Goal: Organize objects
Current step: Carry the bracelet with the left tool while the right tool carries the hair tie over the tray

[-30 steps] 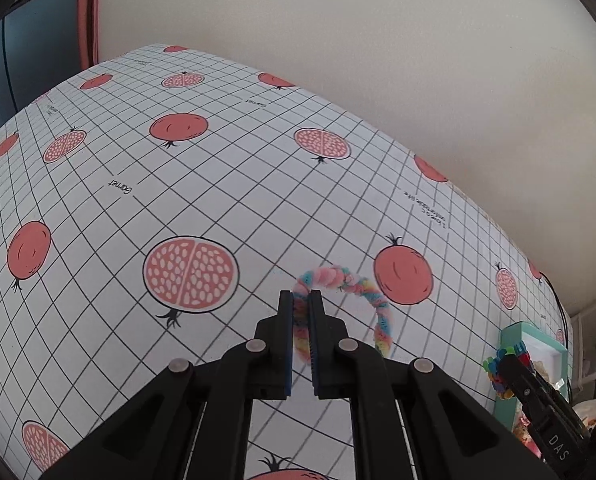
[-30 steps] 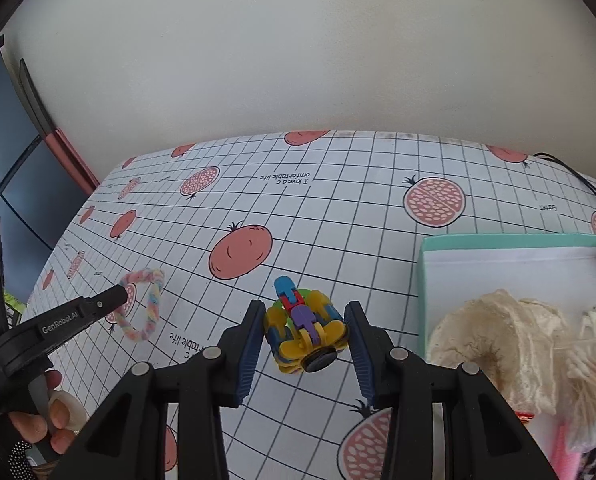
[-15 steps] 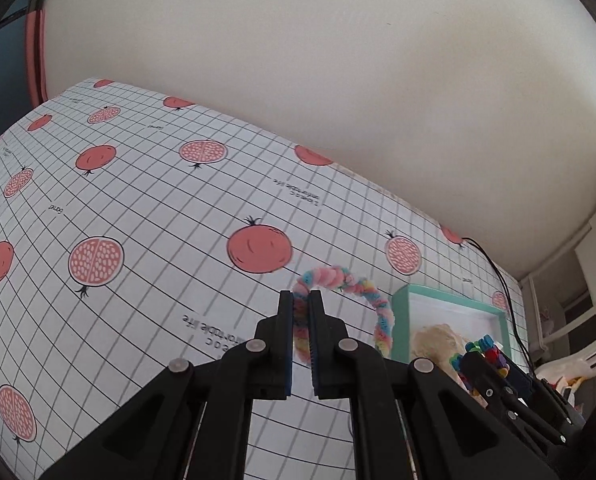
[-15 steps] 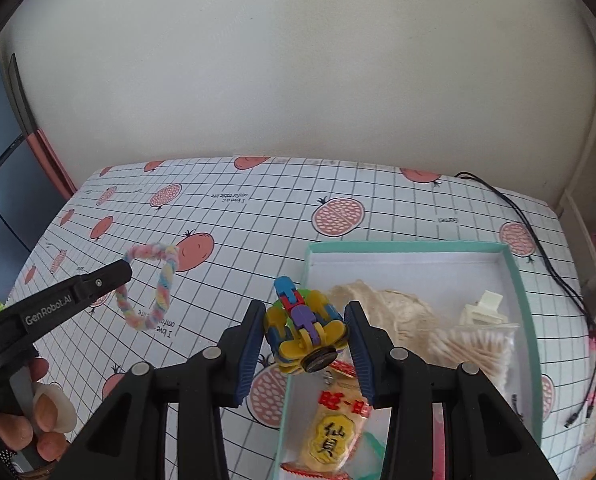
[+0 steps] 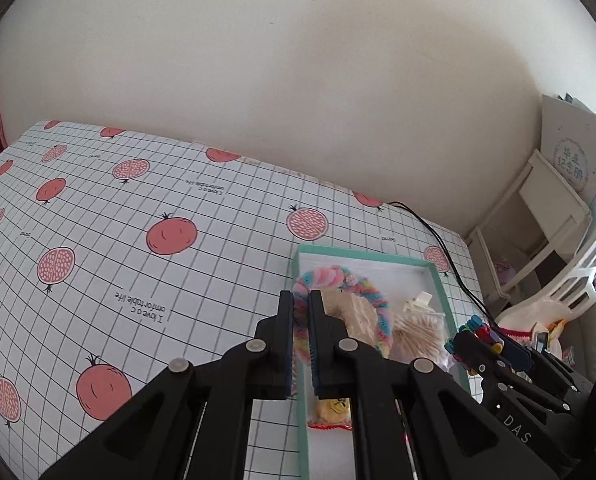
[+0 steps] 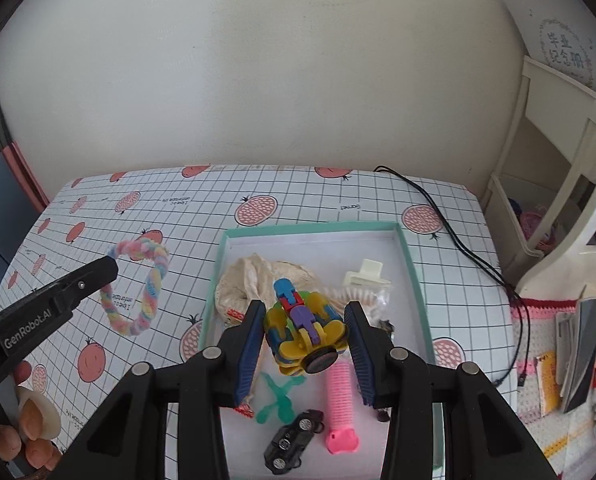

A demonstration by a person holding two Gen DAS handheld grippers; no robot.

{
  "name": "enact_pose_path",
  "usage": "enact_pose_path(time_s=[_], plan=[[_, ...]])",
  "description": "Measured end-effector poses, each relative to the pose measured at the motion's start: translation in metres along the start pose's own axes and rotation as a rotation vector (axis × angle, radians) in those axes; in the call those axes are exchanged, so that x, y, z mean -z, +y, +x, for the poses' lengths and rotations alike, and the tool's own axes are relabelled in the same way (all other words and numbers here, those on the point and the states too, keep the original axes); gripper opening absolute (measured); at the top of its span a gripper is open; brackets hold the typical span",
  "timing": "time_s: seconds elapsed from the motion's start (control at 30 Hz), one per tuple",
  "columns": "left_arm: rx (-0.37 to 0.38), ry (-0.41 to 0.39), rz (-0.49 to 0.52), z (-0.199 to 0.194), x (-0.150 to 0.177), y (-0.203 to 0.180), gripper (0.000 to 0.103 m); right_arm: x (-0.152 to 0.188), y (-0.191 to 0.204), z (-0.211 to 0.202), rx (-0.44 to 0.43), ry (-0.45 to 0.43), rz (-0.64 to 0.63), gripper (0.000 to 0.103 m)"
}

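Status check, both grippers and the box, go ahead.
Left gripper shut on rainbow loop, short of teal box. Right gripper shut on block toy, over box. Box crowded.

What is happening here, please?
A person is tidying small things into a teal box. The left gripper is shut on a pastel ring, held above the table beside the box. The right gripper holds a colourful toy over the box, which already contains a toy car, a pink roller and cream cloth.
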State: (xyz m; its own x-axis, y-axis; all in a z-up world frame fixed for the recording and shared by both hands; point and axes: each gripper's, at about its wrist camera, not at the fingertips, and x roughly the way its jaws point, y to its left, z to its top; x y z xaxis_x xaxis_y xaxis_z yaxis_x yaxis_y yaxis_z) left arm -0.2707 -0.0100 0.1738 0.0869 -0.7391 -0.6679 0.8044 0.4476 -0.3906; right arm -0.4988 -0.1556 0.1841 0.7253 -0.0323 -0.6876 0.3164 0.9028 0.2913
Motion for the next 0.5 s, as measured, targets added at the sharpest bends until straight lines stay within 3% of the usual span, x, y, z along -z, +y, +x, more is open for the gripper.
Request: enact_pose_path(time_s=[0.5], plan=[[0.033,0.105,0.13,-0.003,0.061,-0.057,0.007,0.053,-0.04,-0.002,0.077,0.14,-0.002,0.043]])
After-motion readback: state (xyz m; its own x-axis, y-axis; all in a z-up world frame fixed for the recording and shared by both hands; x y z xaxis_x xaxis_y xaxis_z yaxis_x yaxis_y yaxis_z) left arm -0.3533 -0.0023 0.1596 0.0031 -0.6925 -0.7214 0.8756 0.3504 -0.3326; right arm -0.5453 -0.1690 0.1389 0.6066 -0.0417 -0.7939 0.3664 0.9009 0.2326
